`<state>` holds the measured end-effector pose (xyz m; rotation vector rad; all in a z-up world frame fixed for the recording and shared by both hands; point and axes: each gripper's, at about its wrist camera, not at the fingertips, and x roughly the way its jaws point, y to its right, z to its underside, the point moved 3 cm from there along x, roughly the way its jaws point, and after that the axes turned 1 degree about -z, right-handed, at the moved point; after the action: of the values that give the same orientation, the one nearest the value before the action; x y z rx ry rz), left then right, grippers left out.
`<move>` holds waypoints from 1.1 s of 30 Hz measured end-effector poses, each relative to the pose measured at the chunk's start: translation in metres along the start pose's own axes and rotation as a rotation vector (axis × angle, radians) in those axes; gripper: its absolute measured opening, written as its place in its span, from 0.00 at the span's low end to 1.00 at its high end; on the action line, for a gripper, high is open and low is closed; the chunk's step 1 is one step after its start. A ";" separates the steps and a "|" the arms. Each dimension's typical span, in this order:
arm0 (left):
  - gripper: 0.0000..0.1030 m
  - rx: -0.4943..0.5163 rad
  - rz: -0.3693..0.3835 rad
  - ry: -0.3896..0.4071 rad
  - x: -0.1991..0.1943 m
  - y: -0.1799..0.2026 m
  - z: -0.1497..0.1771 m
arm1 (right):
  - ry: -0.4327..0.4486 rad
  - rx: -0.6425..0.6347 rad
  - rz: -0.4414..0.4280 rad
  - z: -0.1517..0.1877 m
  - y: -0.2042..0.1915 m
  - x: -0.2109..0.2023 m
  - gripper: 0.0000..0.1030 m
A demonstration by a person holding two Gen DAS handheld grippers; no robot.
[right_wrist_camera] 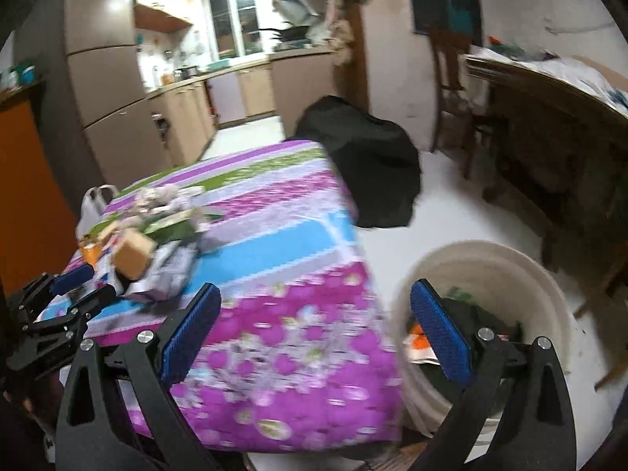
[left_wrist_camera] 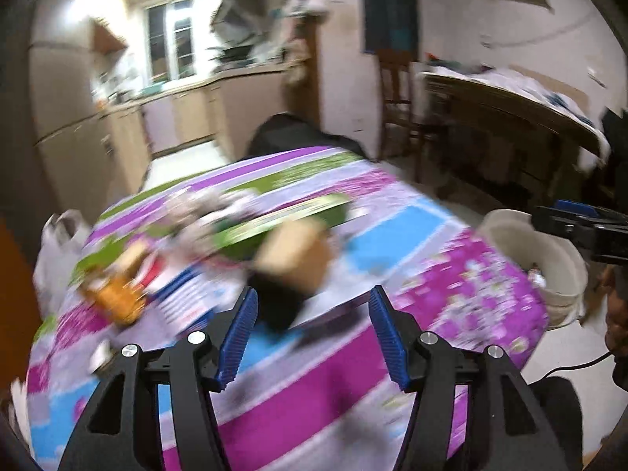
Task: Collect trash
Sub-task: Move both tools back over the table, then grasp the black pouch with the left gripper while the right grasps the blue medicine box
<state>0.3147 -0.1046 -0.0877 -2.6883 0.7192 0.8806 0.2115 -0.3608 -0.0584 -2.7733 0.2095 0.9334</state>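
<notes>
A table (right_wrist_camera: 274, 243) draped in a striped and flowered purple, blue and green cloth is filling the middle of the room. A black bag (right_wrist_camera: 369, 161) is slumping on the floor at the table's twelve o'clock corner. A pale bucket (right_wrist_camera: 522, 271) is standing on the floor just beside the table's three o'clock edge, already holding scraps of trash. The trash pile (right_wrist_camera: 157, 231) is lying on the cloth toward ten o'clock: a green packet, crumpled paper, a small cardboard box (left_wrist_camera: 294, 251) and an orange container (left_wrist_camera: 114, 294), all blurred. The right gripper (right_wrist_camera: 314, 333) is hanging with its jaws spread wide and bare, one over the cloth, one over the bucket rim. The left gripper (left_wrist_camera: 314, 337) is hovering above the cloth with its jaws parted, gripping nothing, the box at its twelve o'clock.
</notes>
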 end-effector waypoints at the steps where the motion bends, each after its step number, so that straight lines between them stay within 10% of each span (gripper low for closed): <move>1: 0.58 -0.022 -0.021 -0.003 -0.004 -0.016 0.005 | 0.000 -0.014 -0.037 0.000 -0.012 0.004 0.91; 13: 0.74 -0.195 -0.169 -0.051 -0.024 -0.159 0.064 | -0.072 -0.276 -0.425 0.026 -0.162 0.034 0.58; 26: 0.78 -0.182 -0.034 -0.163 0.033 -0.171 0.051 | -0.126 -0.379 -0.455 -0.010 -0.220 0.076 0.63; 33: 0.59 -0.204 -0.015 -0.179 0.036 -0.175 0.054 | -0.162 -0.398 -0.470 -0.006 -0.227 0.086 0.66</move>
<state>0.4035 0.0507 -0.1420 -2.7348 0.5983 1.2339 0.3278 -0.1482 -0.0717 -2.8531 -0.6935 1.1533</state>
